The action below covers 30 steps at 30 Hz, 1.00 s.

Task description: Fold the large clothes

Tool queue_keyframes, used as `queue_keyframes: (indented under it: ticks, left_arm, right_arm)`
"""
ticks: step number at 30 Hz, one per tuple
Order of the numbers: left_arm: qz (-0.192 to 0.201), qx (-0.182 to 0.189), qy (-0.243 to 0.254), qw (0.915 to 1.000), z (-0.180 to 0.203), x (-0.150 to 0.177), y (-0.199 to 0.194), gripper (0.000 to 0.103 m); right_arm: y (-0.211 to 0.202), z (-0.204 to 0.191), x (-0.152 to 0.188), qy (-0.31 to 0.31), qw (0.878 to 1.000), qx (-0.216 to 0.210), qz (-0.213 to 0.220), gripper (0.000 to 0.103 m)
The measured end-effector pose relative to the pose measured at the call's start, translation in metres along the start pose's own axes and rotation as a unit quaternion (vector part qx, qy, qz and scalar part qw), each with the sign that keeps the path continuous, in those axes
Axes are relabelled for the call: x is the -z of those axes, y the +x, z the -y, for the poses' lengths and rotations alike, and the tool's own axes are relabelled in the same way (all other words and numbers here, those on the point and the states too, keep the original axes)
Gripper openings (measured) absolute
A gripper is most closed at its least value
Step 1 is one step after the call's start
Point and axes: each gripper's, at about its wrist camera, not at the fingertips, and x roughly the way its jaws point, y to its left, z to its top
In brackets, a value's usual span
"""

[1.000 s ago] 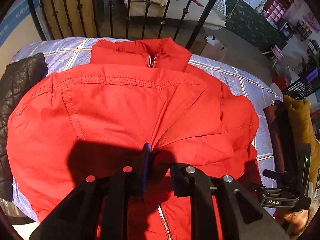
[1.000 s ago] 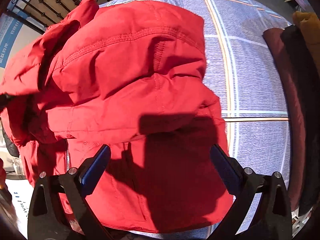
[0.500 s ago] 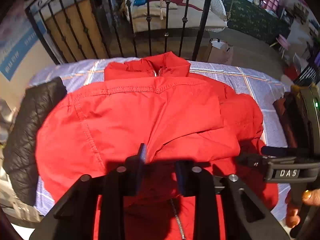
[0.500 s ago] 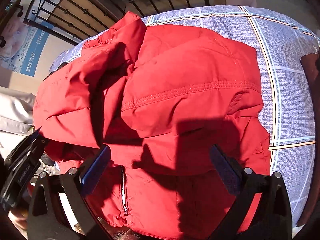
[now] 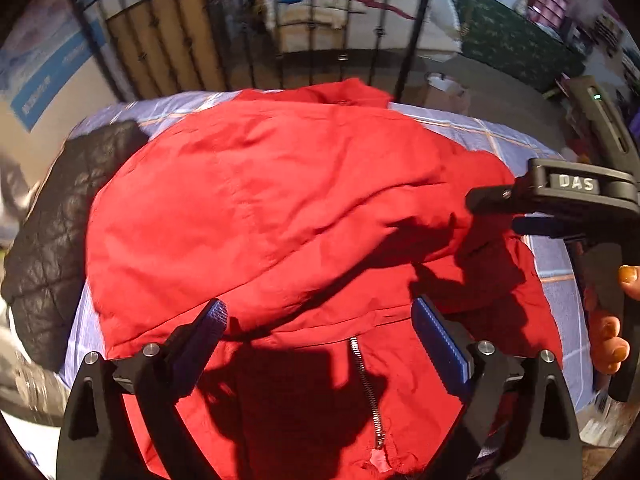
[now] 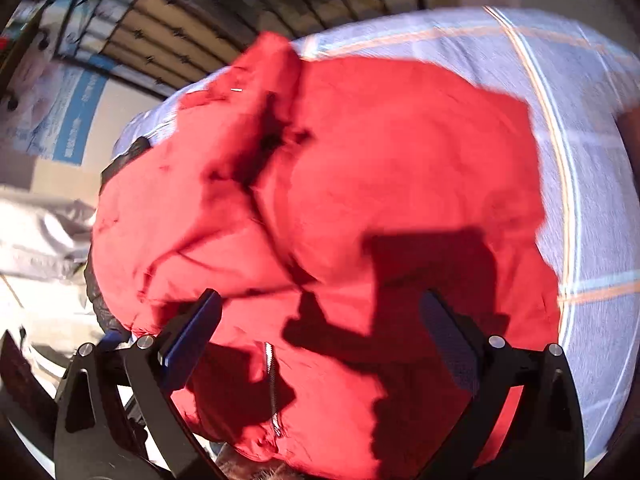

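Note:
A large red jacket lies bunched on a bed with a lilac checked sheet. Its zipper runs down the near hem. My left gripper is open and empty, its fingers spread just above the near part of the jacket. My right gripper is also open and empty above the jacket, near its zipper. The right gripper's body, held by a hand, shows at the right of the left wrist view.
A black quilted jacket lies at the left edge of the bed. A black metal bed rail stands behind the bed. Bare sheet shows to the right of the red jacket. Grey cloth lies to the left.
My left gripper, shut on a fold of the red jacket before, has opened and let it go. Both grippers have pulled back toward the near edge. The right gripper stays open.

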Motion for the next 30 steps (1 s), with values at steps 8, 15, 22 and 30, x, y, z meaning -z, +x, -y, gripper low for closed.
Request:
queue_keyframes:
  ticks: [8,15,22,30]
  left_arm:
    - [0.027,-0.069,-0.062,0.9954,-0.069,-0.009,-0.01,0.092]
    - [0.027,-0.049,-0.042,0.9976,-0.095,-0.057,0.015,0.092]
    - [-0.059,-0.003,-0.042,0.9974,-0.099,-0.076,0.096,0.097]
    - [-0.107,0.007,-0.051,0.9929,-0.106,-0.083,0.143,0.098]
  right_arm:
    - [0.003,-0.107,-0.007,-0.212,0.974,0.064,0.049,0.098]
    - [0.038,-0.144,-0.008,-0.295,0.949,0.108,0.026,0.098]
    - [0.093,-0.102,-0.028,-0.256,0.956,0.139,-0.038,0.098]
    - [0.131,-0.075,-0.04,-0.219,0.964,0.126,-0.083,0.098]
